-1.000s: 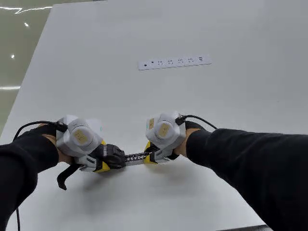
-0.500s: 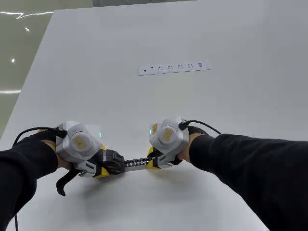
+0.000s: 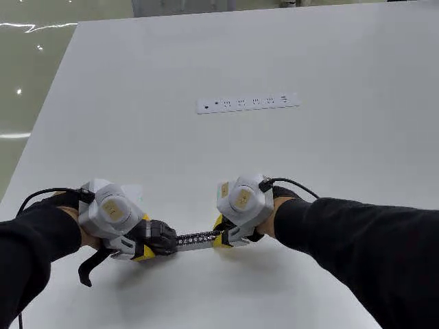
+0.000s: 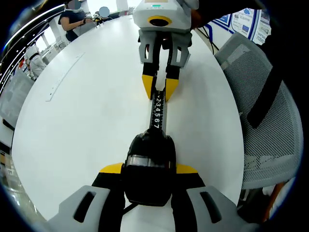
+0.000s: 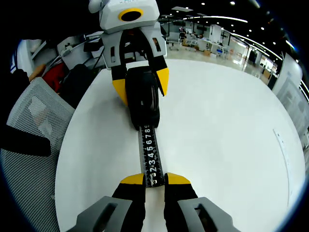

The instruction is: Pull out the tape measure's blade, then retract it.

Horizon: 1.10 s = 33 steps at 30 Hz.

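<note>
On the worktop (image 3: pixel 206 151), the left tongs (image 4: pixel 149 169) clamped the case (image 5: pixel 143 96) and the right tongs (image 5: pixel 154 180) pinched the blade (image 5: pixel 148 145) tip, with only a short length drawn out and retracting not yet done.

White table (image 3: pixel 309 55). Power strip (image 3: pixel 248 103) flat on it at far side, long axis left-right, well apart from near edge. Glossy green floor (image 3: pixel 27 62) beyond table's left edge. Grey mesh chair (image 4: pixel 270 140) just beside table. Ceiling lights (image 5: pixel 217 18) in office behind.
</note>
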Each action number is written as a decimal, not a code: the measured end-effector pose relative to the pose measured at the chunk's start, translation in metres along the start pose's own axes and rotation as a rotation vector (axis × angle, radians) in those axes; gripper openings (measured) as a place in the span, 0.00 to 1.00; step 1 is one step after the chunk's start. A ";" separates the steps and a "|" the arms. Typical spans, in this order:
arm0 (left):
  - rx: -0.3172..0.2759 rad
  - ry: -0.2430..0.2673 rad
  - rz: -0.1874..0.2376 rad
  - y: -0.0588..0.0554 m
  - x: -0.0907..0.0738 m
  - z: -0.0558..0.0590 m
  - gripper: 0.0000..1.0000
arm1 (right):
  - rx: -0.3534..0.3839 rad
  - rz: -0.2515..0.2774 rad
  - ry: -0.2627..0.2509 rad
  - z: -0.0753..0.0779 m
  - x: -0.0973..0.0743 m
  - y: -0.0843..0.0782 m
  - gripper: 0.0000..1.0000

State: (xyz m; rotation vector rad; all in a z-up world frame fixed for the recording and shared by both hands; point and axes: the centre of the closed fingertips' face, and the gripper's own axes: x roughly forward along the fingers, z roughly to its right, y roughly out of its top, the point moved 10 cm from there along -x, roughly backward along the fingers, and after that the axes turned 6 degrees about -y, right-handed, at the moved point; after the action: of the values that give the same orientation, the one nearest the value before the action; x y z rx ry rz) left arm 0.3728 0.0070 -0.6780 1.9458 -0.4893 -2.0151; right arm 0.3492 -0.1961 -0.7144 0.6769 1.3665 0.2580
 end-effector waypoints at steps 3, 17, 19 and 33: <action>0.000 0.000 0.000 0.000 0.000 0.000 0.31 | 0.005 0.003 -0.001 0.000 -0.001 -0.002 0.09; 0.002 0.003 0.001 0.000 0.000 0.000 0.31 | 0.009 -0.010 -0.004 0.000 -0.007 -0.009 0.09; 0.001 0.003 0.001 0.000 0.000 0.000 0.31 | 0.013 -0.011 -0.003 0.001 -0.008 -0.010 0.09; 0.001 0.003 0.001 0.000 0.000 0.000 0.31 | 0.022 -0.019 -0.007 0.001 -0.013 -0.014 0.09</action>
State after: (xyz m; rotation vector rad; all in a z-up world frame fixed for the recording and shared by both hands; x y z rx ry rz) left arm 0.3725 0.0073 -0.6778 1.9484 -0.4905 -2.0111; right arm 0.3449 -0.2147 -0.7124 0.6821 1.3707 0.2251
